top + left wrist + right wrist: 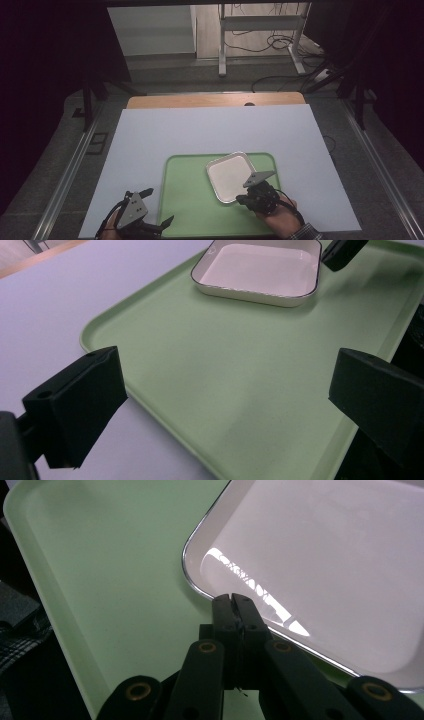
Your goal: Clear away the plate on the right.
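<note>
A white square dish (231, 176) with a thin metal rim sits at the right of a pale green tray (190, 200). My right gripper (241, 199) is at the dish's near edge. In the right gripper view its jaws (233, 600) are pressed together on the rim of the dish (325, 570), over the tray (115, 580). My left gripper (160, 205) hovers at the tray's near left corner with its jaws wide apart. In the left gripper view nothing lies between them (225, 400); the tray (225, 370) runs ahead to the dish (257, 271), where a right jaw tip (342, 251) shows.
The tray lies on a pale sheet (200, 130) covering the table, with a strip of wooden tabletop (215, 100) at the far edge. Beyond it stand a white desk frame (260, 30) and floor cables (280, 42). Dark curtains flank both sides.
</note>
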`<state>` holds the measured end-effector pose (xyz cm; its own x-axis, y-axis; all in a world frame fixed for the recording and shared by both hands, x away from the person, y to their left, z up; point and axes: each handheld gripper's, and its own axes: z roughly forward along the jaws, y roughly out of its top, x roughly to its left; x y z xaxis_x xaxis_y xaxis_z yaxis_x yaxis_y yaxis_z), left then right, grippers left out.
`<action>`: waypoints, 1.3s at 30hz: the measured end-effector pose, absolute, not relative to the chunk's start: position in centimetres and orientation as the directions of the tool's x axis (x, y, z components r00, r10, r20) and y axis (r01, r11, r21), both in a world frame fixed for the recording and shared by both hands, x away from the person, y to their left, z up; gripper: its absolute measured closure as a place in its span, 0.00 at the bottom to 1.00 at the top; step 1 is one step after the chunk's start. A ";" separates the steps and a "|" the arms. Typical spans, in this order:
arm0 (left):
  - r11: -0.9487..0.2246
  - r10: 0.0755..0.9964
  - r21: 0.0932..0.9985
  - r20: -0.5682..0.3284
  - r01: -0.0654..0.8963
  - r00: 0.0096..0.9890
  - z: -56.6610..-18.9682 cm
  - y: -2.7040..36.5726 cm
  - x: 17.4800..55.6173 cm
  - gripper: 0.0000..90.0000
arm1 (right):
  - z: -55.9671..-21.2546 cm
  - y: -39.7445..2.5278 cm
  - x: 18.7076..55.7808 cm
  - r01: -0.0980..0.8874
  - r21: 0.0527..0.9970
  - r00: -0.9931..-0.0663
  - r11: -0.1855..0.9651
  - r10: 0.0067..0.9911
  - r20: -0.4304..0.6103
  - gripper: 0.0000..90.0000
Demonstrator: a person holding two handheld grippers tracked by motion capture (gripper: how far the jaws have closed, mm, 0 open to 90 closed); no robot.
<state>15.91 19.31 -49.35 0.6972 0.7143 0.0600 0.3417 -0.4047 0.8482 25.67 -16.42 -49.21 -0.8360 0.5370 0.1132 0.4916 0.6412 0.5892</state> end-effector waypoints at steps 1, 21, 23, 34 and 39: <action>-0.405 0.714 0.848 0.060 0.342 0.697 -49.3 19.3 15.9 0.02 | -49.4 -16.2 25.7 0.493 0.583 -0.837 0.645 0.535 0.116 1.00; -0.418 0.711 0.843 0.072 0.338 0.699 -49.3 19.3 15.9 0.02 | -50.8 -13.5 26.7 0.452 0.584 -0.868 0.674 0.483 0.115 1.00; -0.418 0.711 0.843 0.072 0.338 0.699 -49.3 19.3 15.9 0.02 | -50.8 -13.3 26.8 0.444 0.589 -0.871 0.675 0.479 0.108 1.00; -0.420 0.711 0.842 0.074 0.338 0.699 -49.3 19.2 15.9 0.02 | -51.0 -13.0 27.2 0.441 0.600 -0.868 0.668 0.487 0.096 1.00; -0.422 0.711 0.841 0.077 0.337 0.699 -49.3 19.2 15.9 0.02 | -51.0 -13.0 27.2 0.438 0.600 -0.869 0.670 0.486 0.092 1.00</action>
